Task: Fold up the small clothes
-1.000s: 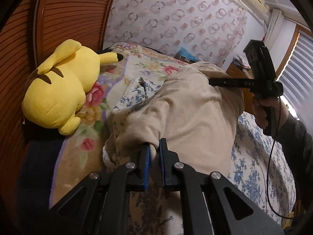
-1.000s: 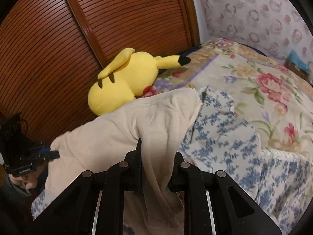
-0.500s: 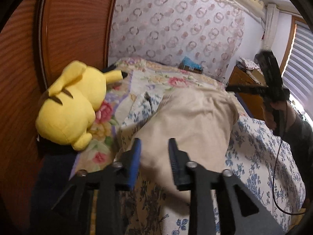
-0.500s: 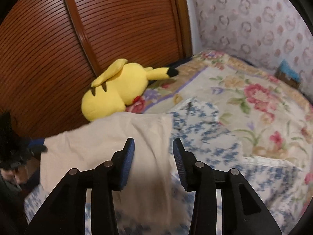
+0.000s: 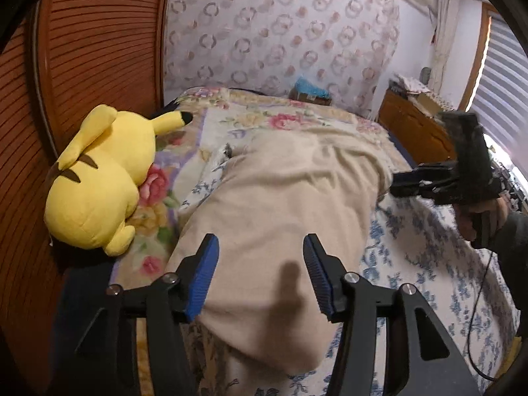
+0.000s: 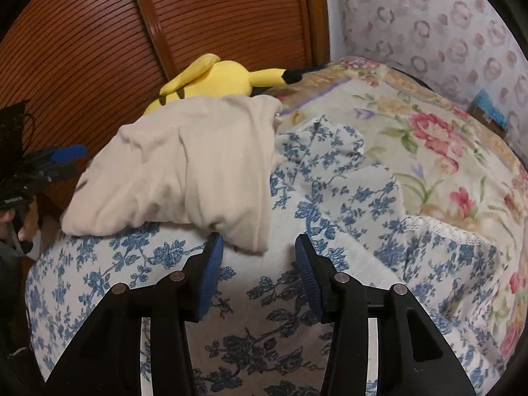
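Bed (image 6: 462, 151), floral cover: beige garment (image 5: 283, 204) released, lying loosely folded.
Left gripper (image 5: 260, 274) and right gripper (image 6: 255, 270) just opened, half-spread, empty; garment at 12 o'clock. Next: regrasp an edge, fold again.

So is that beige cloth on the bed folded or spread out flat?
Folded. The beige cloth lies doubled over in a thick bundle with a rounded edge on the bed.

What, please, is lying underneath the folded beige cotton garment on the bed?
The folded beige cotton garment rests on a white sheet with blue flower print, which shows around its near and right edges. Whatever lies directly beneath the garment's middle is covered and cannot be seen.
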The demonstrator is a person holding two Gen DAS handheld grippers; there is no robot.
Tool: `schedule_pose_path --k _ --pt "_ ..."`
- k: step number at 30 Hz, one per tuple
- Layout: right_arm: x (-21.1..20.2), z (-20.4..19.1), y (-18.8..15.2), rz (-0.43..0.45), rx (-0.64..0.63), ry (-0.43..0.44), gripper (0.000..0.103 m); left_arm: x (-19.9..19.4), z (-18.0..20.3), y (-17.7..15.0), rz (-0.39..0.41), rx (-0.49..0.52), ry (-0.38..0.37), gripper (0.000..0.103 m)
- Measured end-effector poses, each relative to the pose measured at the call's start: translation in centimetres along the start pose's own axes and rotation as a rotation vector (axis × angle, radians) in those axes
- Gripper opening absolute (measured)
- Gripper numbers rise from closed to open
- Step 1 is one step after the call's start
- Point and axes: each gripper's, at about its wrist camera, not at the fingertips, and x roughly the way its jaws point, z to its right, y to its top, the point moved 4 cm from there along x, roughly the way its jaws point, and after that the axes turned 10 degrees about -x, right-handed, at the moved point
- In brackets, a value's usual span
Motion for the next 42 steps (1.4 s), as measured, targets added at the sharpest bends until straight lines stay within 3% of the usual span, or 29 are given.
schedule_pose_path --k 2,4,7,14,15,17,22,25,30,32,42 --pt "-0.8 0.0 0.3 0.039 0.026 0.012 0.047 -0.1 -0.5 -0.3 0.000 -0.009 0.021 0.052" --pt "-1.3 0.0 0.9 0.079 0.049 0.009 0.057 -0.1 -1.1 -0.8 -0.013 -0.029 0.027 0.052" --pt "-0.7 -0.3 2.1 0.099 0.081 0.001 0.059 0.2 -1.1 -1.9 -0.038 -0.029 0.032 0.052" --pt "3.6 0.3 3.2 0.025 0.184 0.019 0.061 1.3 -0.6 -3.2 -0.080 -0.029 0.043 0.052" --pt "3.9 0.3 3.5 0.031 0.180 0.028 0.058 1.4 -0.6 -3.3 -0.081 -0.032 0.042 0.052" --pt "4.4 -0.3 4.6 0.028 0.142 0.089 0.019 1.4 -0.7 -3.4 -0.086 -0.040 0.038 0.052" --pt "4.1 -1.0 8.1 0.074 0.032 0.040 0.011 1.2 -0.6 -3.5 -0.084 -0.045 0.037 0.052" --pt "4.4 -1.3 9.0 0.083 -0.014 -0.001 0.011 1.1 -0.4 -3.6 -0.077 -0.045 0.040 0.052" --pt "4.4 -0.6 6.5 0.044 0.037 -0.046 0.014 0.2 0.3 -3.5 -0.049 -0.018 0.054 0.052" --pt "3.8 -0.1 5.7 0.041 0.064 -0.075 0.027 -0.2 0.7 -3.3 -0.037 -0.002 0.066 0.052" --pt "-5.7 -2.8 1.4 0.156 0.108 -0.211 0.040 -3.7 5.4 -2.6 0.054 0.066 0.058 0.052"
